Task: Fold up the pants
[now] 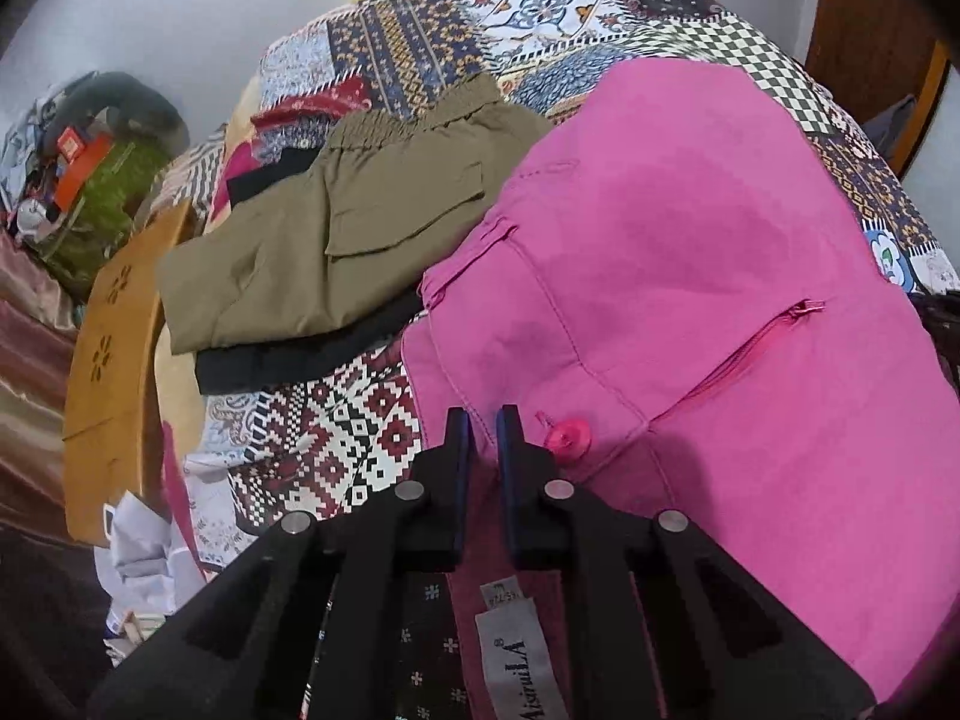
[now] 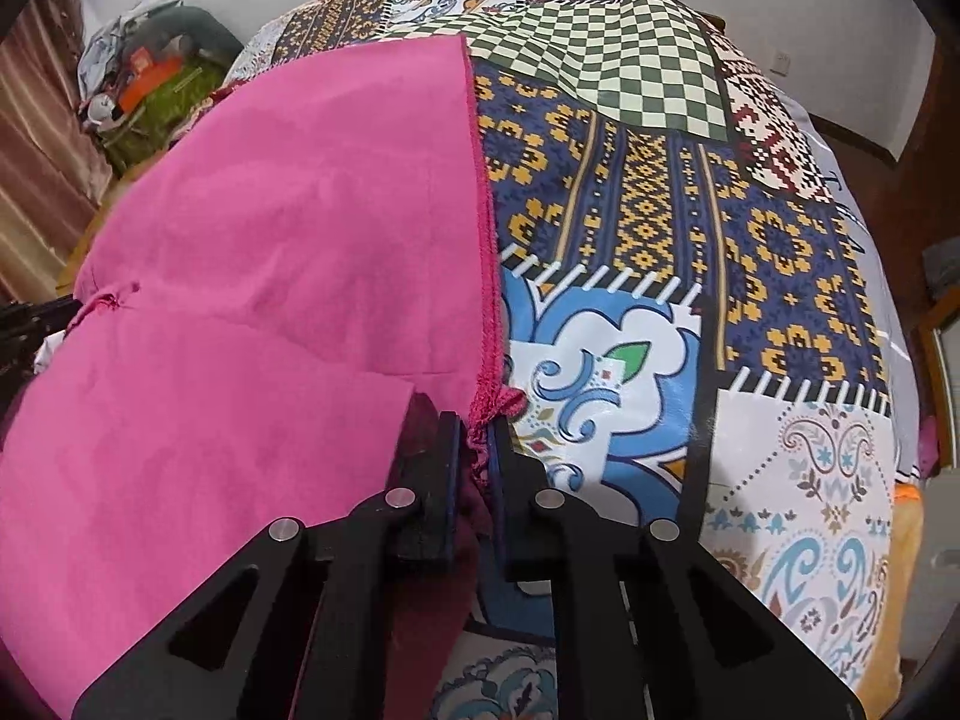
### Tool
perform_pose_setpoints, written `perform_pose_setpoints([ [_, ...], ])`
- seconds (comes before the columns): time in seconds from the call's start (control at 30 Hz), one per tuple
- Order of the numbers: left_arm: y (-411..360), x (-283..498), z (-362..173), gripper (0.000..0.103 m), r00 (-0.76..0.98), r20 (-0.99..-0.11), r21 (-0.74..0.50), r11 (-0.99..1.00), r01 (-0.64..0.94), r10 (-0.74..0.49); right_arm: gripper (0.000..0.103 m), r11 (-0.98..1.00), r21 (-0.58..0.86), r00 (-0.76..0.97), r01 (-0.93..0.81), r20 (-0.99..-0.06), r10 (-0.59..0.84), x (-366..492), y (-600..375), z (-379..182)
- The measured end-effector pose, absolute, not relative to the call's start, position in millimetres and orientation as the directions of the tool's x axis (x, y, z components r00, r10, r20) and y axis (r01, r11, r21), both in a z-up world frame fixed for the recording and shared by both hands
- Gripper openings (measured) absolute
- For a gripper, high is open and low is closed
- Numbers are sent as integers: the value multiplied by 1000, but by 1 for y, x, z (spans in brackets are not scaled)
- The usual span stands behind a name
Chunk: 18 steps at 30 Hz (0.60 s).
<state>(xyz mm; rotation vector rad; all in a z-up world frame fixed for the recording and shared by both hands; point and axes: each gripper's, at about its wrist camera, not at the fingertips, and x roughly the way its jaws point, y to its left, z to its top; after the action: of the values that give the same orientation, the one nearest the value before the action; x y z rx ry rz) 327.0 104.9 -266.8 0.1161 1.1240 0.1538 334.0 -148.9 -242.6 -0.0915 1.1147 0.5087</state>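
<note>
Both grippers pinch pink pants [image 1: 690, 276]: left gripper [image 1: 485, 420] clamps the waistband, showing olive shorts [image 1: 336, 240]; right gripper [image 2: 477, 426] clamps the hem over quilt [image 2: 690, 228].

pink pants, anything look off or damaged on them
Mostly fine. The pink pants have a frayed, loopy hem edge bunching where the right claw pinches it. The left claw grips the waistband beside the pink button.
</note>
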Motion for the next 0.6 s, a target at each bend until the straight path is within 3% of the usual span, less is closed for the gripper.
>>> perform_pose_setpoints([
  [0.33, 134, 310, -244, 13, 438, -892, 77, 993, -95, 111, 4, 905, 105, 344, -412, -902, 261, 318, -187, -238],
  [0.43, 152, 307, -231, 23, 460, -878, 71, 988, -139, 128, 4, 912, 95, 365, -400, -896, 254, 314, -200, -226],
  [0.6, 175, 322, -212, 58, 497, -854, 62, 979, -195, 153, 14, 920, 112, 435, -375, -856, 281, 320, -206, -192],
])
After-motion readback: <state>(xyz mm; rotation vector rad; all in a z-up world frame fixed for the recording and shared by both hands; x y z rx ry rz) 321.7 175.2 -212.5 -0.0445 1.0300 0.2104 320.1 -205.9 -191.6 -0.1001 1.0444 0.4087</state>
